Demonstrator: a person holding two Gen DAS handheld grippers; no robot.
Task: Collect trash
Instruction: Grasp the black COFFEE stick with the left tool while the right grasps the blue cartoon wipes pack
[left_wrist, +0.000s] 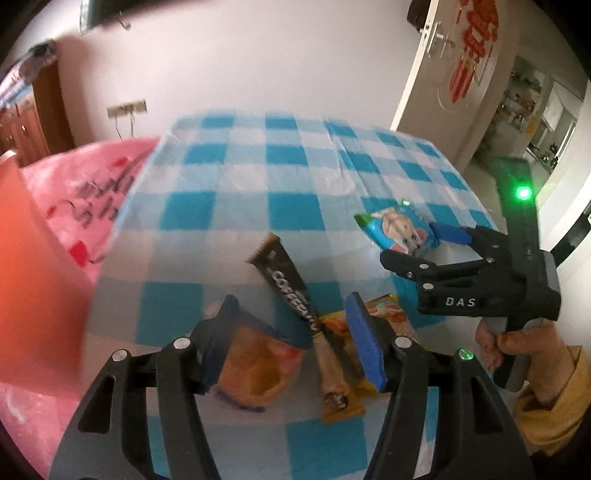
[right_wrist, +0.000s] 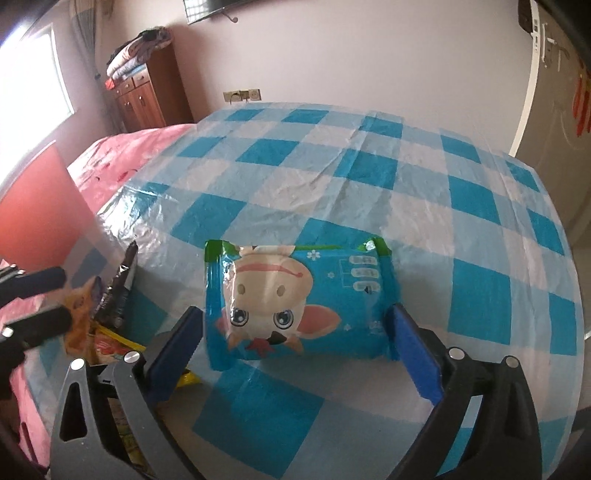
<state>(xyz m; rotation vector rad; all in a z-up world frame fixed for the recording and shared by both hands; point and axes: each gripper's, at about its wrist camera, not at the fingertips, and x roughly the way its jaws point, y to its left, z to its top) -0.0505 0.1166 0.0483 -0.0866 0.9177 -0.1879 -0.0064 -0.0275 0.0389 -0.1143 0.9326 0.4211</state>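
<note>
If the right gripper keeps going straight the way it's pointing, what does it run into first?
Most likely the blue wipes pack. It lies on the checked tablecloth dead ahead, sitting between the open fingers of the right gripper. The pads don't appear to press on it, though exact depth is hard to judge.

Far half of the checked tablecloth (right_wrist: 369, 177) lies open; near edge crowded by wrappers (left_wrist: 295, 295) and blue pack (right_wrist: 295, 295).

This is a room in a home. A table with a blue and white checked plastic cover (right_wrist: 369, 177) stands by a bed with a pink sheet (right_wrist: 122, 155). A brown wooden cupboard (right_wrist: 147, 96) holds folded blankets (right_wrist: 136, 51). A white door has red paper decorations (left_wrist: 472, 48).
</note>
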